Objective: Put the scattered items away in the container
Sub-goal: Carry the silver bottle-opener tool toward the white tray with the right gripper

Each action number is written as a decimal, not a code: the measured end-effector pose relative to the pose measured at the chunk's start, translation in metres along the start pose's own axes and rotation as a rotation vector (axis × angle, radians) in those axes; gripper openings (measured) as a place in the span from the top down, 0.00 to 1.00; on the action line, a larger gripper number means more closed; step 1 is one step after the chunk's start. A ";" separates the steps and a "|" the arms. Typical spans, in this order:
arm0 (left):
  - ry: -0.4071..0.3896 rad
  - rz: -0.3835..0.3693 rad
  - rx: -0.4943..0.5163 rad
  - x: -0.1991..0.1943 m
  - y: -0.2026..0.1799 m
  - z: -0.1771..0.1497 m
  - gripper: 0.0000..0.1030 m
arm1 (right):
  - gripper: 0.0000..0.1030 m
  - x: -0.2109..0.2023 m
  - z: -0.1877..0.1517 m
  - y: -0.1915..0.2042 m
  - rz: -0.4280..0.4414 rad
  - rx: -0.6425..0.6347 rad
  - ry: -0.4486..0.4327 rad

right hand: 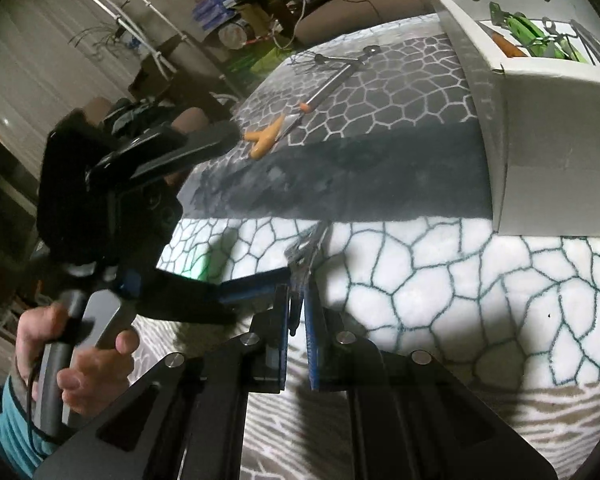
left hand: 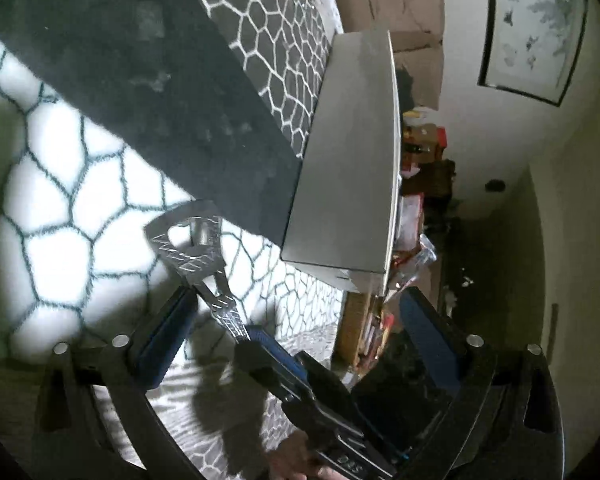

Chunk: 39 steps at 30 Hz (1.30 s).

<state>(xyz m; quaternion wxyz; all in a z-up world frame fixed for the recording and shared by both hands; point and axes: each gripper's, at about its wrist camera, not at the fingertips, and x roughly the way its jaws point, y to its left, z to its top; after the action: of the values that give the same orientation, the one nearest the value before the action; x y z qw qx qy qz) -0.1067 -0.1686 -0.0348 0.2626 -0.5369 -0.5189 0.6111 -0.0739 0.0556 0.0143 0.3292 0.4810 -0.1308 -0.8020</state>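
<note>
A flat metal bottle opener (left hand: 196, 252) is held above the patterned cloth; in the right wrist view it (right hand: 306, 250) sticks out edge-on from my right gripper (right hand: 298, 280), which is shut on its handle. My left gripper (left hand: 296, 312) is open, its fingers (left hand: 168, 324) spread on either side of the opener and the right gripper's tip (left hand: 268, 344). The white box (right hand: 540, 128) stands at the right with green and orange tools inside (right hand: 528, 36). It also shows from the side in the left wrist view (left hand: 348, 152).
A whisk (right hand: 332, 76) and orange-handled tools (right hand: 266, 138) lie at the cloth's far edge. The left-hand gripper and the person's hand (right hand: 72, 356) fill the left of the right wrist view. Furniture and clutter stand beyond the table.
</note>
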 end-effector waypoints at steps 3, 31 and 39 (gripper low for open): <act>0.000 0.034 -0.004 0.006 0.004 -0.001 0.33 | 0.94 -0.001 -0.001 -0.004 -0.005 0.016 0.000; -0.024 0.065 0.132 0.026 -0.026 -0.009 0.97 | 0.91 -0.012 0.006 0.004 -0.050 -0.089 -0.031; -0.006 0.067 0.149 0.025 -0.032 -0.011 0.97 | 0.94 -0.018 0.003 -0.001 -0.043 -0.084 -0.022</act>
<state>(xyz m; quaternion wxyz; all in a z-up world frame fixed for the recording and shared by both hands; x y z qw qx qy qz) -0.1111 -0.1321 -0.0136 0.2799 -0.5310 -0.4545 0.6582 -0.0715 0.0681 0.0279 0.3301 0.4606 -0.0903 -0.8190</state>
